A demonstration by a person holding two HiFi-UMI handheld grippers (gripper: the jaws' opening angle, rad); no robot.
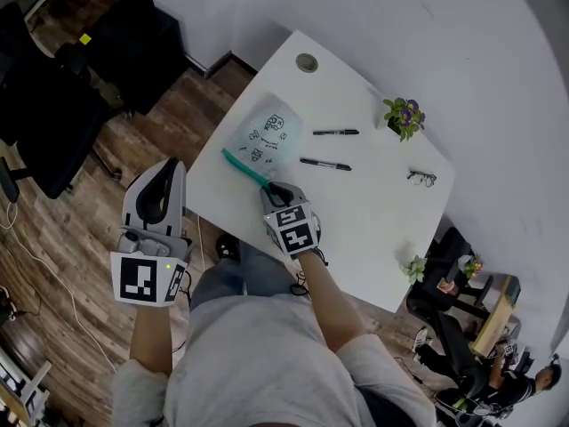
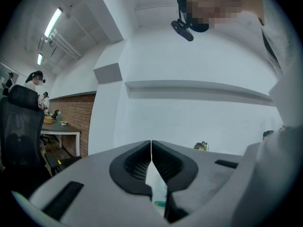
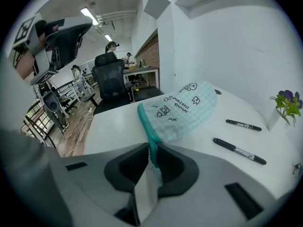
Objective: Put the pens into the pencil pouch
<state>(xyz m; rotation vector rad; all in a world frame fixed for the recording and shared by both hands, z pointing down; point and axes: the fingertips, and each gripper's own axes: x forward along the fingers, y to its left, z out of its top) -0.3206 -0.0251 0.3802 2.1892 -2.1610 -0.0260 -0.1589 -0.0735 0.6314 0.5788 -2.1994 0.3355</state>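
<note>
The pencil pouch is pale blue check with black doodles and a teal zipper edge. It lies on the white table. My right gripper is shut on the near end of that teal edge. Two black pens lie on the table right of the pouch, one farther and one nearer. My left gripper hangs off the table's left side over the floor, its jaws shut with nothing between them.
A small potted plant and a pair of glasses sit at the table's right. Another small plant stands near the right corner. A cable hole marks the far corner. Black office chairs stand on the wooden floor.
</note>
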